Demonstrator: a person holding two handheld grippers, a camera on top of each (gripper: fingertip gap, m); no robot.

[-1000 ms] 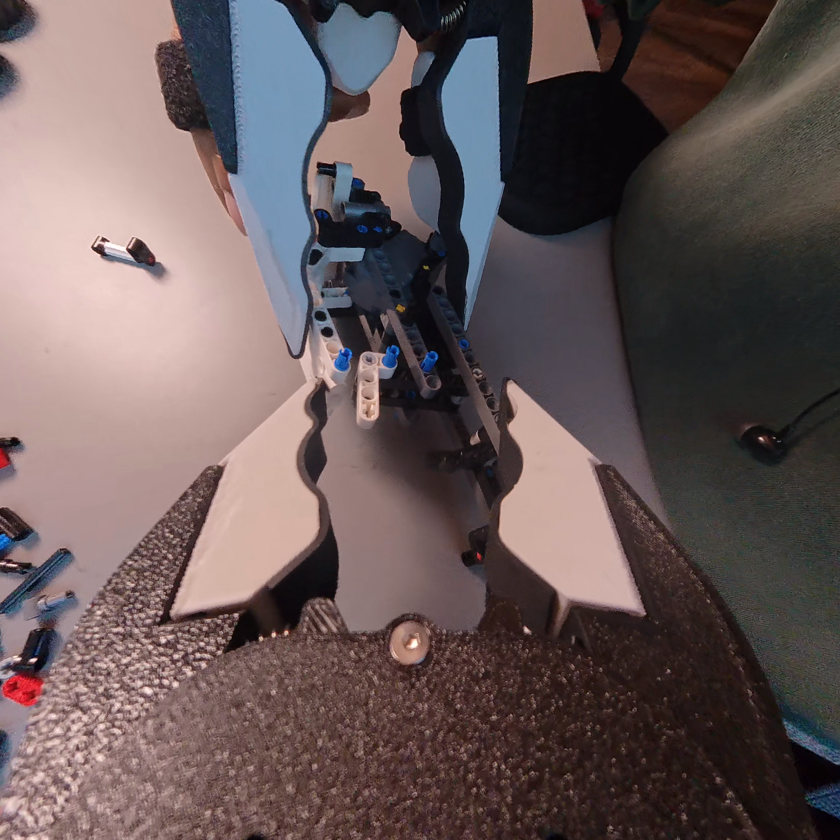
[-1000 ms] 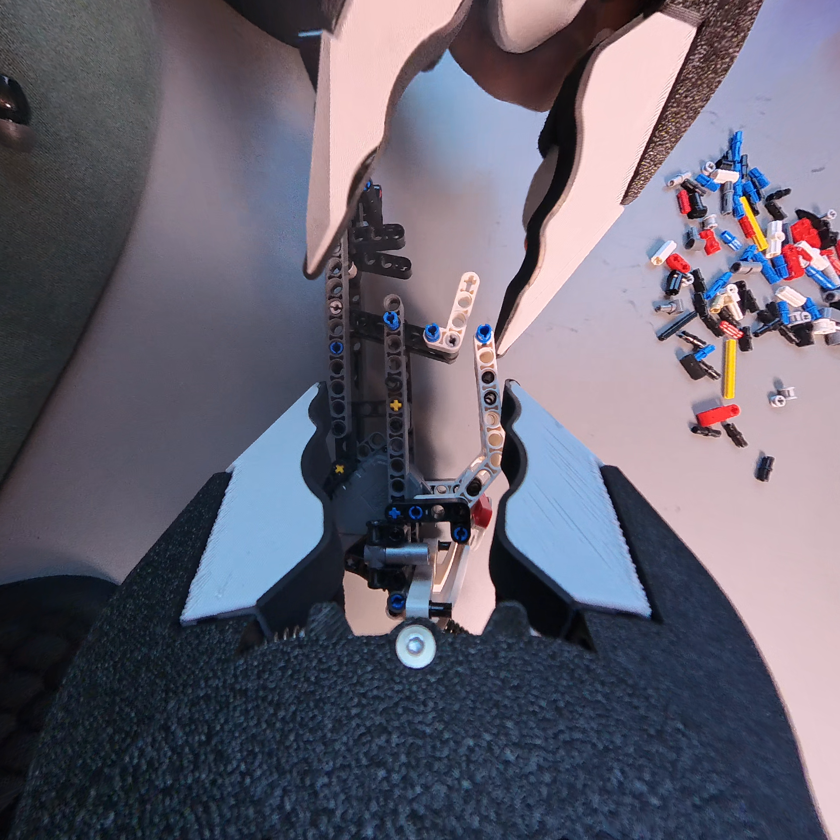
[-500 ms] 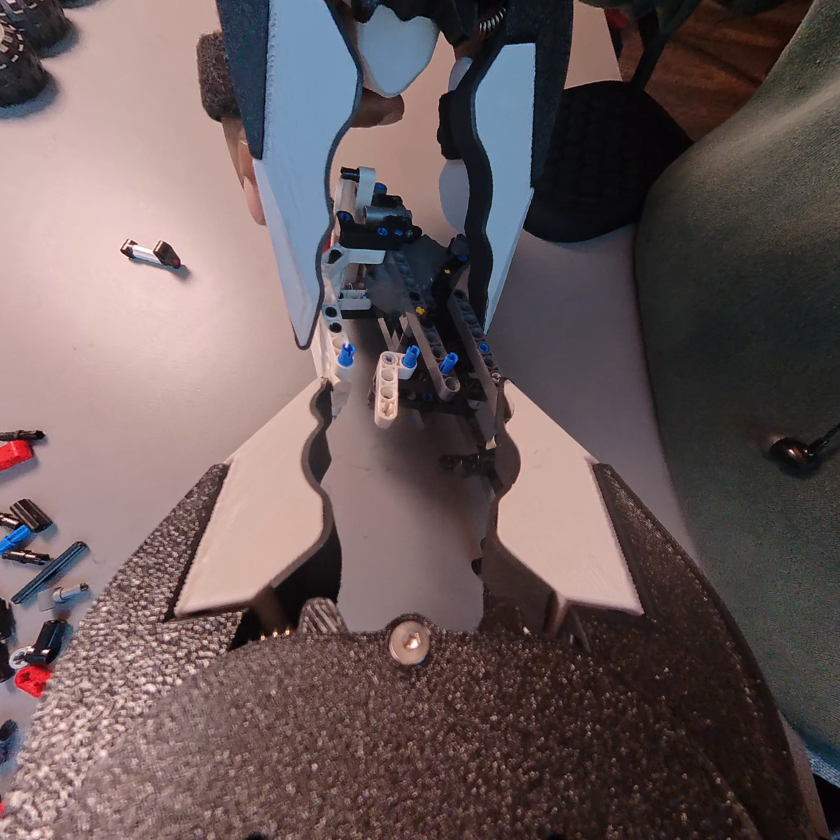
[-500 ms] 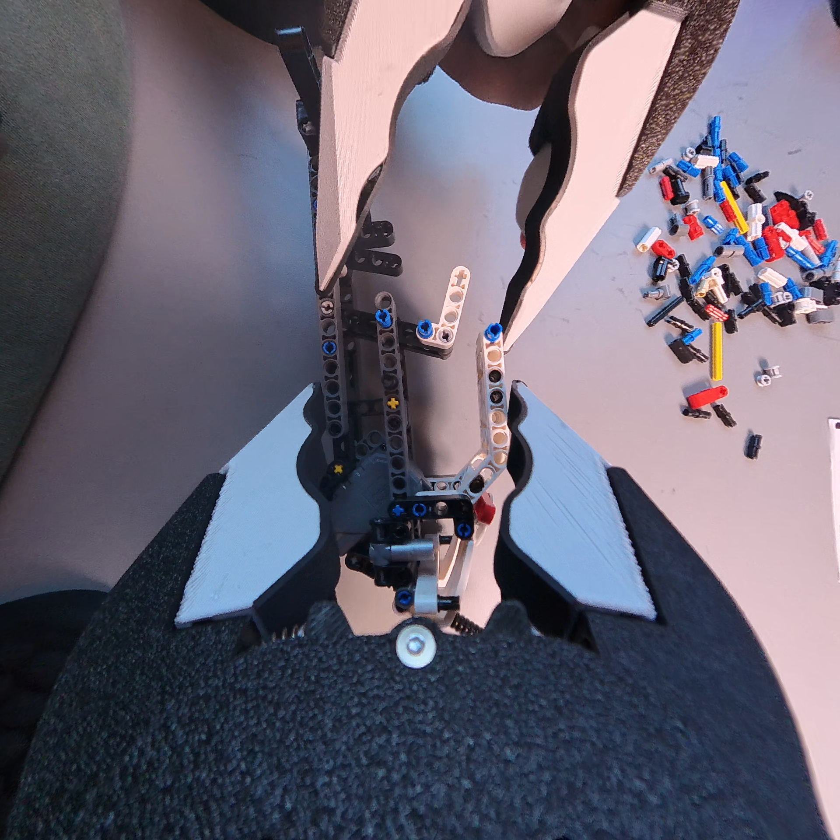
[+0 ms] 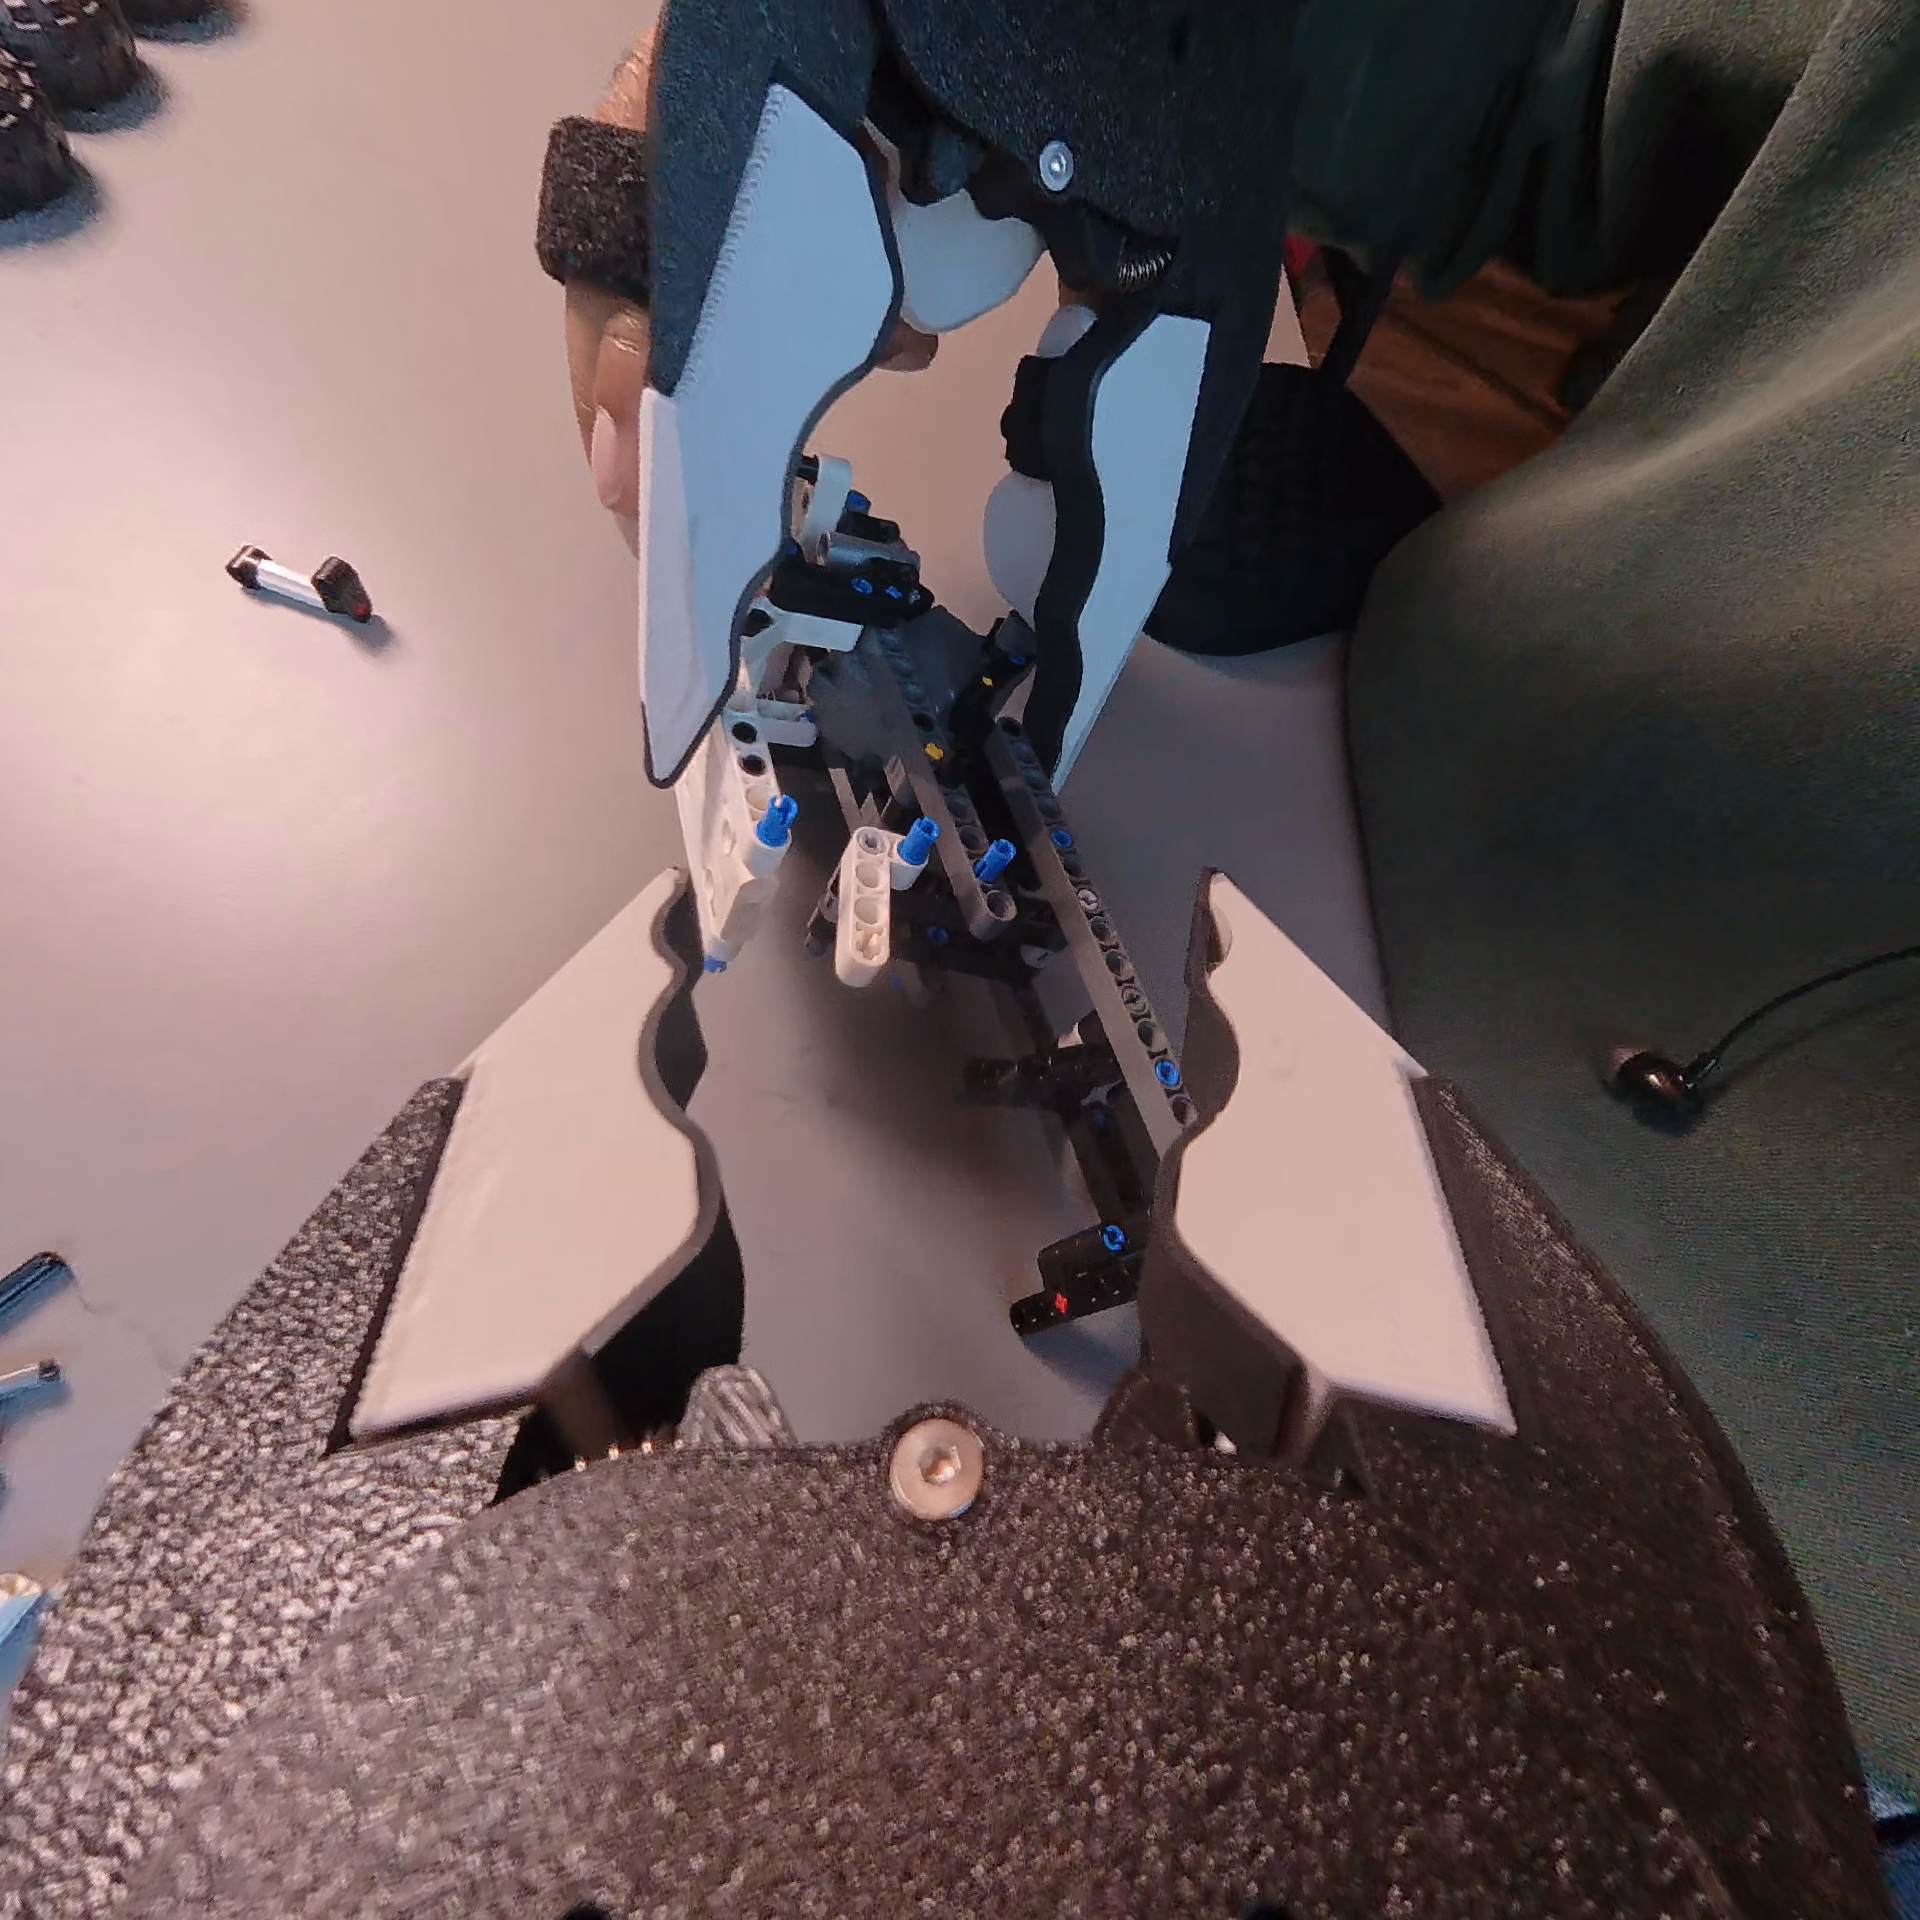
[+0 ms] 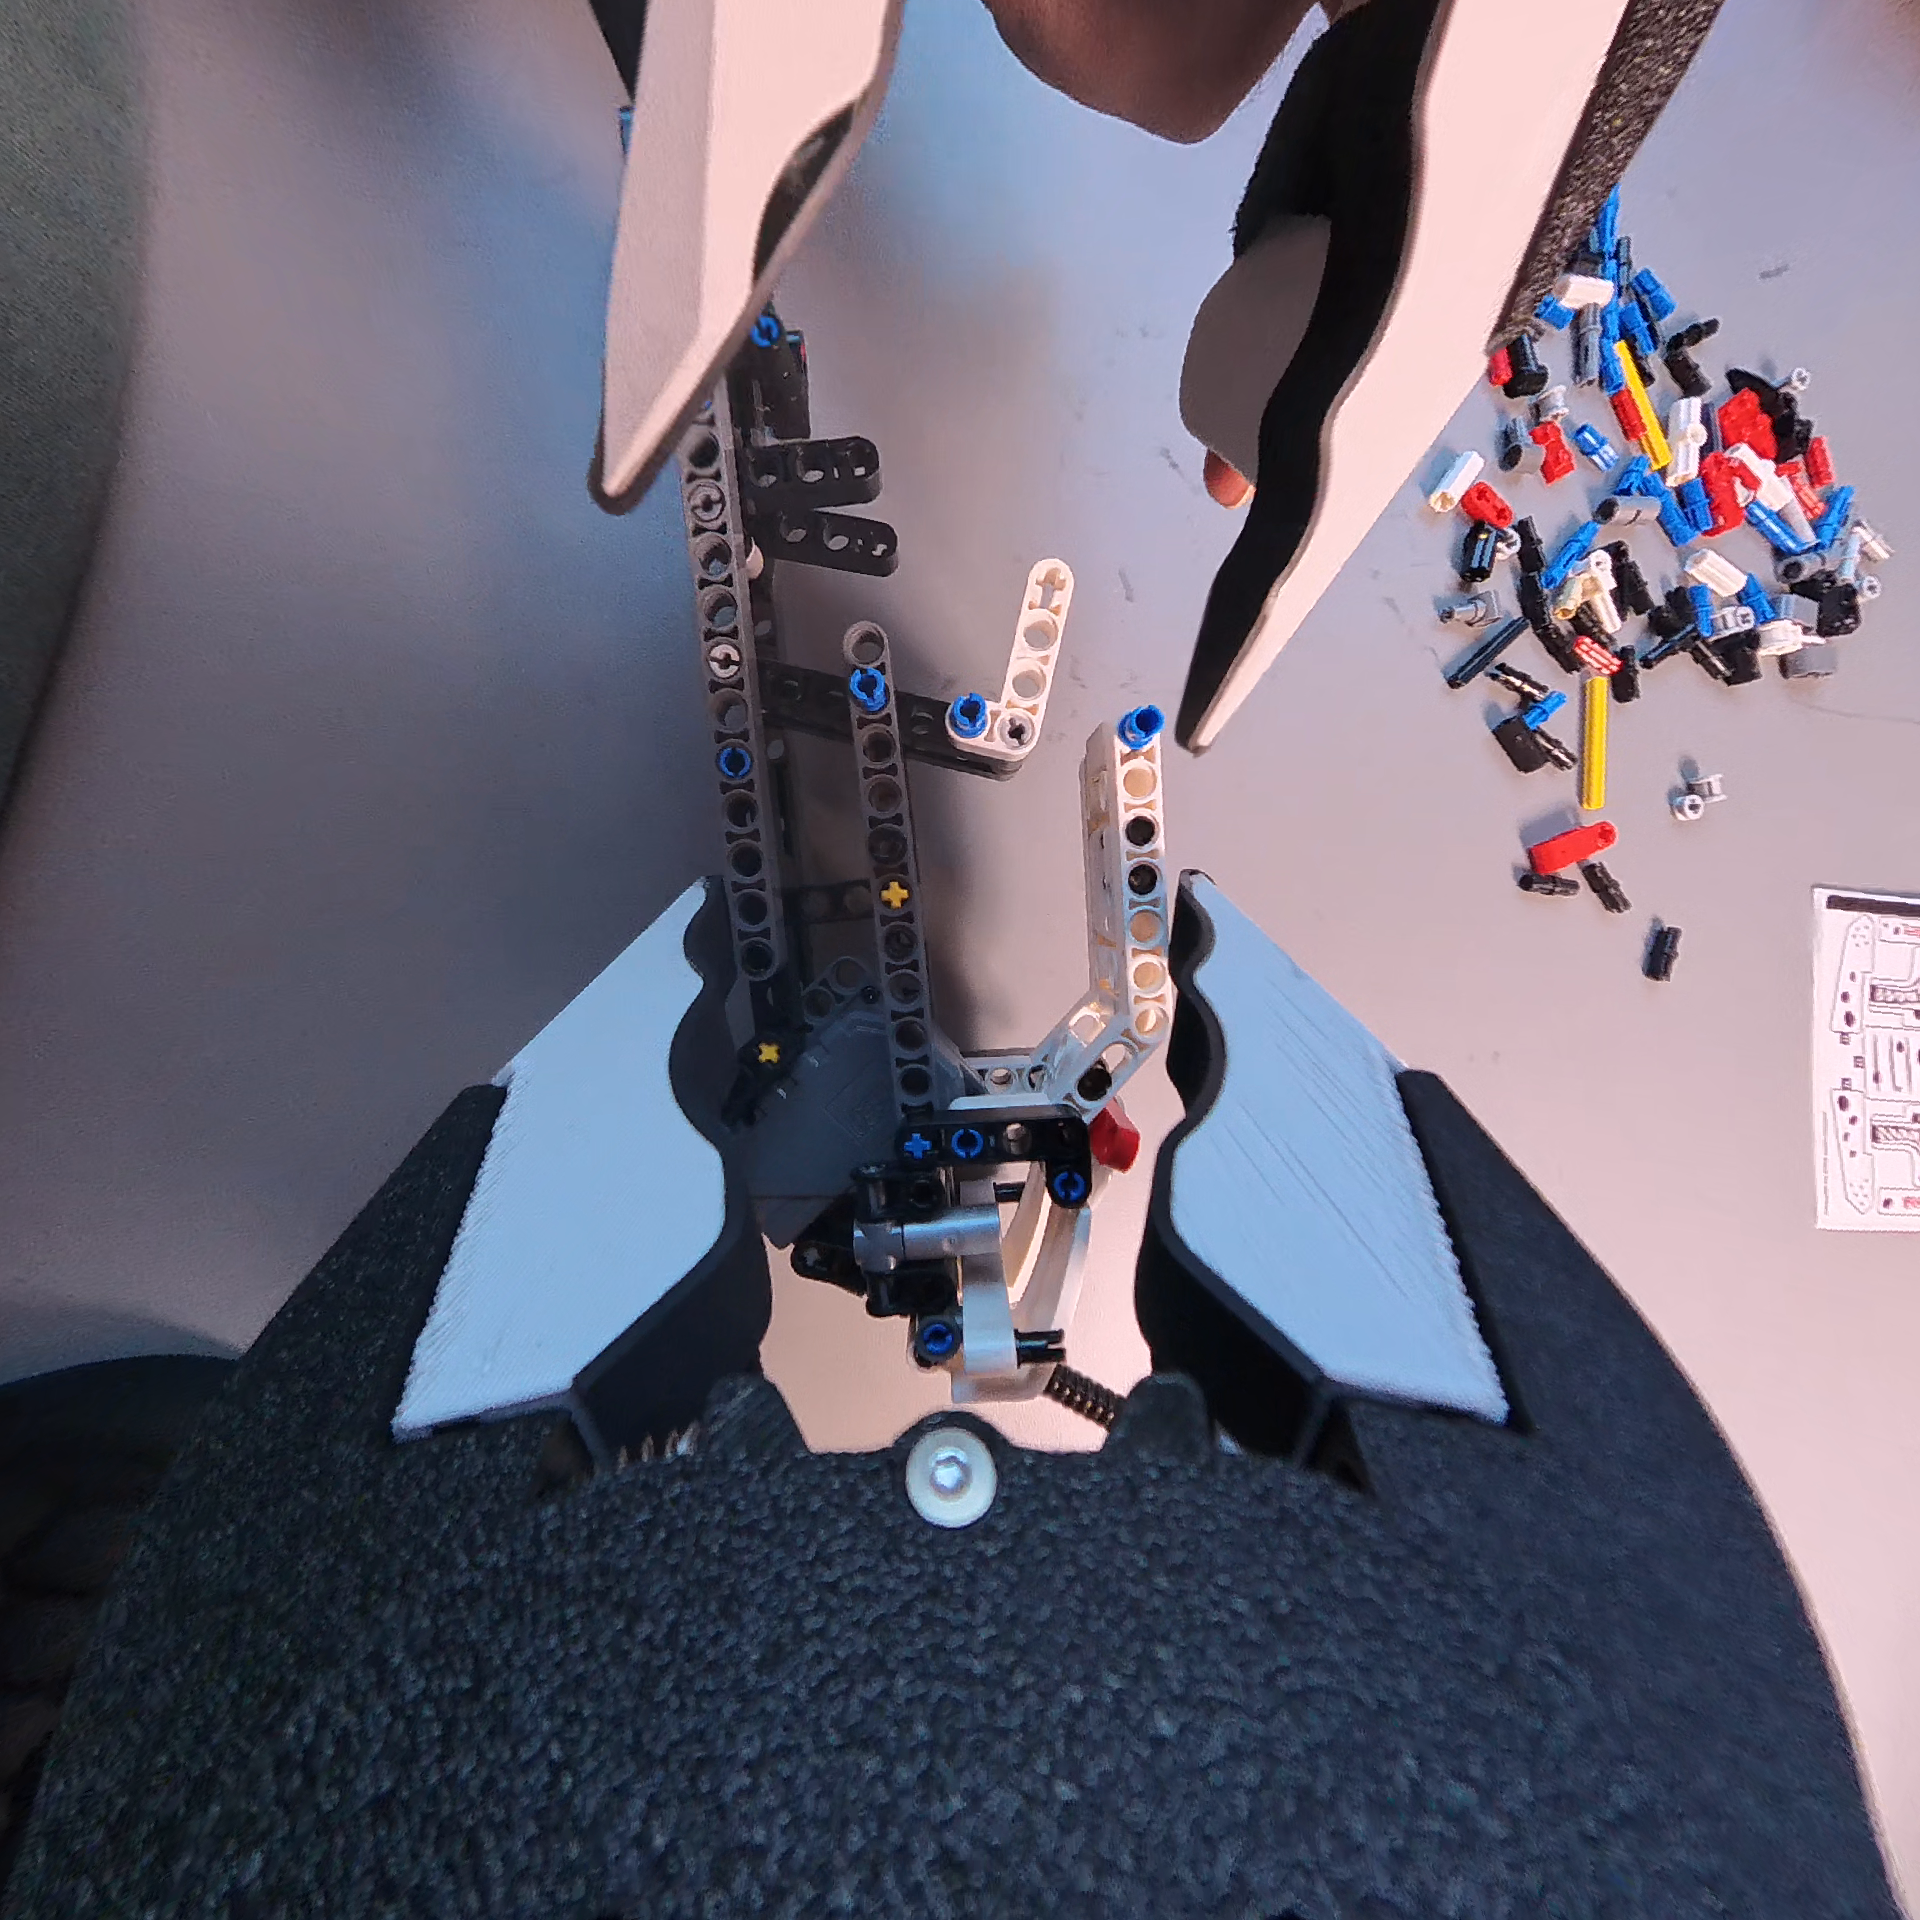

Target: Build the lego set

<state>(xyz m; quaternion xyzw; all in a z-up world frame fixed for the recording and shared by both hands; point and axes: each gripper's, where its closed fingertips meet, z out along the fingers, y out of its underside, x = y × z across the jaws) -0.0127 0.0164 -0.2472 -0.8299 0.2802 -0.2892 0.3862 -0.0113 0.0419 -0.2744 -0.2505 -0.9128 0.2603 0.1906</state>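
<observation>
Lego chassis of grey, black and white beams sat at frame centre, clamped between the right gripper fingers. Above it the left gripper hung spread apart; loose pieces lay upper right on the table.

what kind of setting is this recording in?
Probably a home or casual hobby spot, not a lab: a plain table with a loose lego parts pile, a printed sheet, and a green upholstered seat alongside.
</observation>
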